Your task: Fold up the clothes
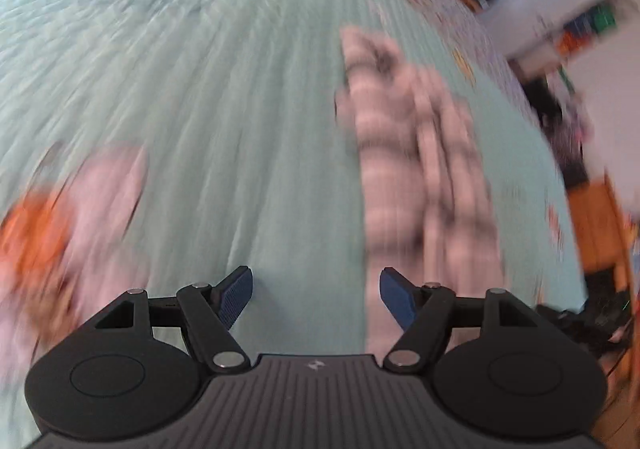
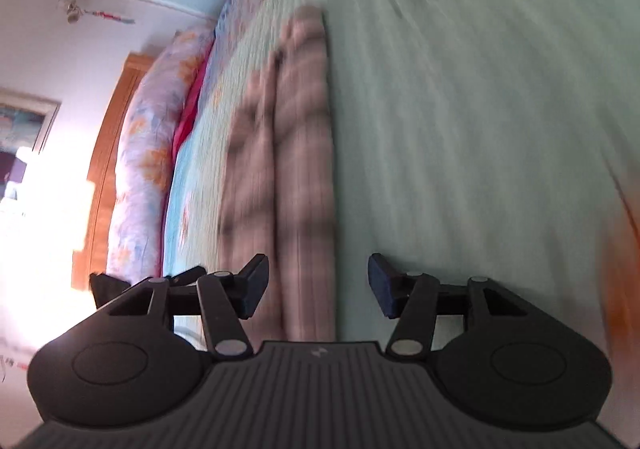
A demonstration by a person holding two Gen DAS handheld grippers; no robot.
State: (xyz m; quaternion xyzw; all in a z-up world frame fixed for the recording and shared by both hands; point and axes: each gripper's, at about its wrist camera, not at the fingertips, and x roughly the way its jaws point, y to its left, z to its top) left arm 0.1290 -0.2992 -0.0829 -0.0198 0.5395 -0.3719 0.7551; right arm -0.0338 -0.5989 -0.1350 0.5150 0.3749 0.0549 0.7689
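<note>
Mint quilt (image 1: 208, 97) spreads under me, with the striped garment (image 1: 404, 153) lying long and part-folded on it; my left gripper (image 1: 316, 297) and right gripper (image 2: 318, 285) hang spread and empty at its near end, which I judge I must pinch next.

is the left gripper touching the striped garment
Cannot tell. In the left wrist view the open left gripper has its right pad overlapping the striped garment, but blur hides whether it touches or hangs above it.
</note>
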